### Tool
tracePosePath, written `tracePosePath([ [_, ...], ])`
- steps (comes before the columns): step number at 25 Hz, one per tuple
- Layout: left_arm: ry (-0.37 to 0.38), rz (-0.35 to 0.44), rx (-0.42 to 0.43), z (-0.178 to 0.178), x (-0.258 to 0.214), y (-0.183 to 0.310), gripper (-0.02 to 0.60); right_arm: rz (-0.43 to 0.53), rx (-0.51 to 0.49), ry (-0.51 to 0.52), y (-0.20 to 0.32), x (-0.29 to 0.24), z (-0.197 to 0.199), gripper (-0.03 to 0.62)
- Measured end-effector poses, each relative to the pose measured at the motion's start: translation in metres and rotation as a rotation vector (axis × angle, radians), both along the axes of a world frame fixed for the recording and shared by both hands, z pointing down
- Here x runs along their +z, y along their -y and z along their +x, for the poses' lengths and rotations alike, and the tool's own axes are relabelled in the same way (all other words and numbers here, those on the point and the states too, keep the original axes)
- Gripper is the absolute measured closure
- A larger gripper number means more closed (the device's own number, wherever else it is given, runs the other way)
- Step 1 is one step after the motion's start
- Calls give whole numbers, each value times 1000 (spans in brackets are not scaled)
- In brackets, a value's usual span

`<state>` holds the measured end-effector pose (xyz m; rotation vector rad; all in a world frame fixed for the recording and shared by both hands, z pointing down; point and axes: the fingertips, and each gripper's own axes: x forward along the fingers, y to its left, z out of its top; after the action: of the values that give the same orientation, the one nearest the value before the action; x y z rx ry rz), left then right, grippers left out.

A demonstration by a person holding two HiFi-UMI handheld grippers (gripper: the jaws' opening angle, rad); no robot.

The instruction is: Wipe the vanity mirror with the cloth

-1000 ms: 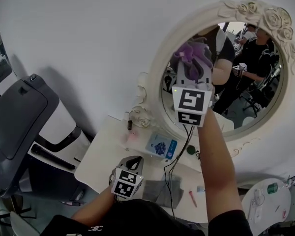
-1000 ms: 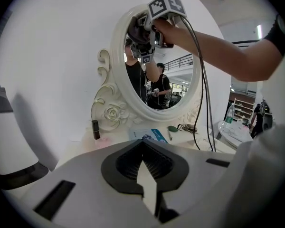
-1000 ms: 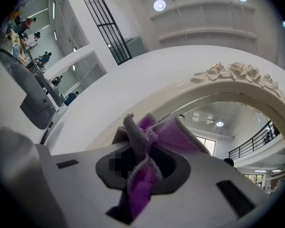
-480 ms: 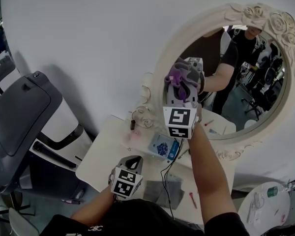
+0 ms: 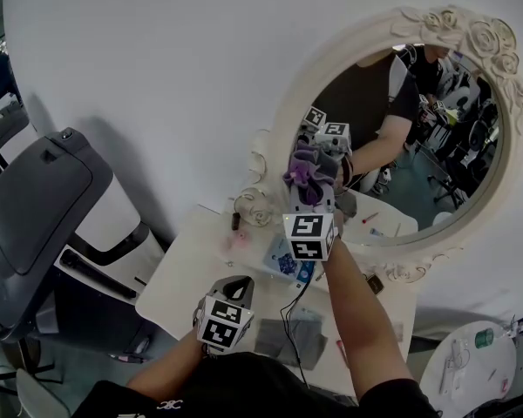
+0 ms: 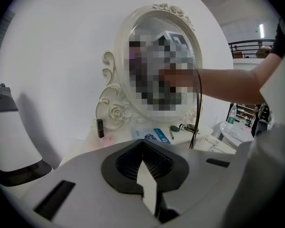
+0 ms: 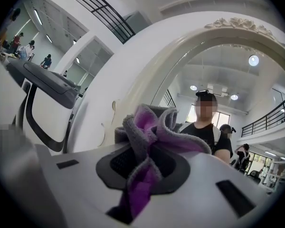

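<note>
The right gripper (image 5: 312, 185) is raised to the lower left part of the mirror (image 5: 444, 172), just inside its carved cream frame, and its jaws are clamped on a bunched purple-and-grey cloth (image 5: 303, 168). The cloth sits at the glass, meeting its own reflection there (the marker cube's reflection shows just above it). In the right gripper view the cloth (image 7: 149, 137) fills the gap between the jaws of the right gripper (image 7: 142, 160), one fold sticking up and another hanging down through the opening, with the mirror (image 7: 237, 80) arching close overhead. The left gripper (image 5: 233, 287) hangs well below the mirror, over the near edge of the white table (image 5: 187, 273) on which the mirror stands. In its own view the left gripper (image 6: 145, 167) has its jaws pressed together with nothing between them, pointing up toward the mirror (image 6: 118, 46). On the table below the mirror lie a blue-and-white packet (image 5: 288, 259) and, by the rose carving at the left foot of the frame, a small dark tube (image 5: 236, 220) standing upright.
</note>
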<state>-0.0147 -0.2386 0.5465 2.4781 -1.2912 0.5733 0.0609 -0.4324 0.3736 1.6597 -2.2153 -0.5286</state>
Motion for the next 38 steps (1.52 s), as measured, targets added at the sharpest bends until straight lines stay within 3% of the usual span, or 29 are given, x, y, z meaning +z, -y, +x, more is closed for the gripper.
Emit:
tracePosePath([
  [8,-5,10,-9,0,-3,-10,580,-301,103,45,-12,100,50,540],
  [13,-19,33,-13,1,-12,-16,580,-502,231,114,-25,145,100,539],
  [15,-36,36,-23,2,-14,-21,580,-477,235,147,-45,141,105,539],
  [20,-60,40,-51,-1,-15,-20,580,-296,19,343,-129,98,63,539],
  [25,-71,47,-53,2,-17,-24,580,-275,-2,537,-183,97,61,539],
  [38,-84,43,-67,1,-15,-23,580,-296,55,472,-209,123,75,539],
])
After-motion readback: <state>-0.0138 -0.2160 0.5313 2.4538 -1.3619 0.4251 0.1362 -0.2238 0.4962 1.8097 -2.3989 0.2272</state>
